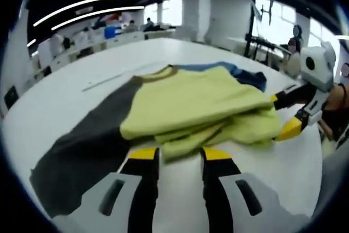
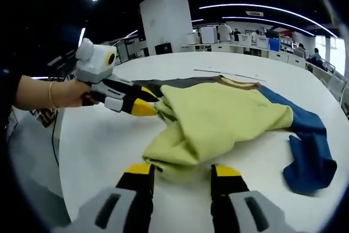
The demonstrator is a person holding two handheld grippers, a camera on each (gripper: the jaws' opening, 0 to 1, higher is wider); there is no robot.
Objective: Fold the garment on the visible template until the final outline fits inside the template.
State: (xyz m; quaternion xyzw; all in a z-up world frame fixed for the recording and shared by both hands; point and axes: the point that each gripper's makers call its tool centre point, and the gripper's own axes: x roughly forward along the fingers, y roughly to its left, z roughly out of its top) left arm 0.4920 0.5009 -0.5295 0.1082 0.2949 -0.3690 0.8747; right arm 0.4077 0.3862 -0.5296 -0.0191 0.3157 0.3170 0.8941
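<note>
Both tongs open at garment hem, seemingly untouching.

No words, numbers or signs to read anywhere. Nothing printed on yellow, grey and blue cloth shirt.

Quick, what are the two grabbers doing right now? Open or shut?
Left gripper: open, fingers spread at the edge of the yellow garment, holding nothing.
Right gripper: open, fingers either side of the garment's folded edge, not clamped.
</note>
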